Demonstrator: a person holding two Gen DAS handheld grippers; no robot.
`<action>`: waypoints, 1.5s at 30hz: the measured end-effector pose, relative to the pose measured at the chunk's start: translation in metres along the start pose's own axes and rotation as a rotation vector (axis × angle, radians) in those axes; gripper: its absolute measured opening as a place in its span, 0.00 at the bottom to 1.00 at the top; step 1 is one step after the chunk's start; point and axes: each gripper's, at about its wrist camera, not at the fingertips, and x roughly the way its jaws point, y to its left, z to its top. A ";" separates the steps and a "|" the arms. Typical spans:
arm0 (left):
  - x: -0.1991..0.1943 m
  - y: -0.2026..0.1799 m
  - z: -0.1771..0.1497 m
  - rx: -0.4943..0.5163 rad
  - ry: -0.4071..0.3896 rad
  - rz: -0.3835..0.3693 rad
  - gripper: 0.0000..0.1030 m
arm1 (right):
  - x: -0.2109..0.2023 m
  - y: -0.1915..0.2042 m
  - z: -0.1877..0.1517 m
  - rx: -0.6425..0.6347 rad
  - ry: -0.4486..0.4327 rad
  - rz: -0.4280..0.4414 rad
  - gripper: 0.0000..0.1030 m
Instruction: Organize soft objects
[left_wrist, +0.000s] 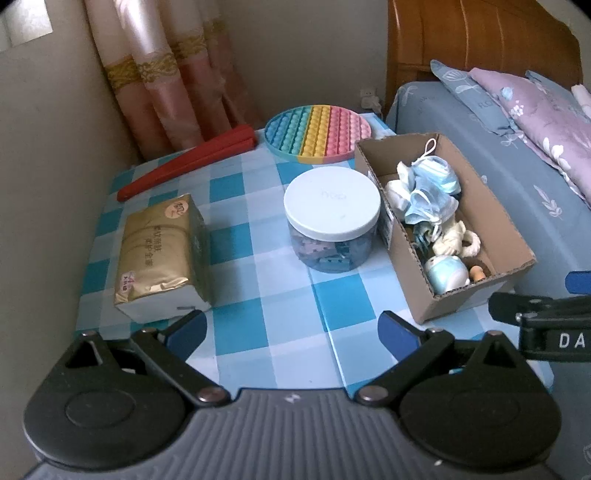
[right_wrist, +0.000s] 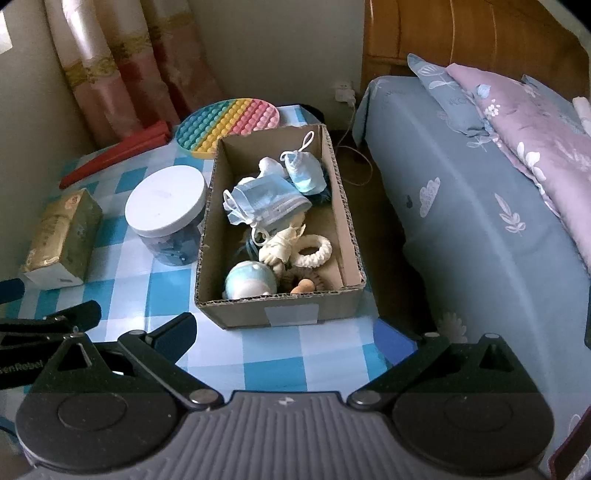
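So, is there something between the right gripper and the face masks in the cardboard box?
Nothing visible blocks it. The right gripper, jaws open, hangs above the checked table just before the cardboard box. The box is open on top, and the face masks lie uppermost, uncovered.

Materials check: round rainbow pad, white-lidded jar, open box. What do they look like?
Pop-it pad: likely silicone, matte, moulded bubble rows.
Jar: clear plastic by the look, contents visible through the wall; matte white lid.
Box: corrugated cardboard, fluted cut edges showing.
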 end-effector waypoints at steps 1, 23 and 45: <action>-0.001 -0.001 0.000 0.001 -0.002 0.000 0.96 | -0.001 0.001 0.000 0.001 -0.001 0.002 1.00; -0.005 0.001 0.001 -0.008 -0.016 -0.007 0.96 | -0.010 0.003 0.000 -0.002 -0.027 0.007 1.00; -0.006 0.001 0.003 -0.015 -0.018 -0.007 0.96 | -0.013 0.005 0.000 -0.013 -0.034 0.006 1.00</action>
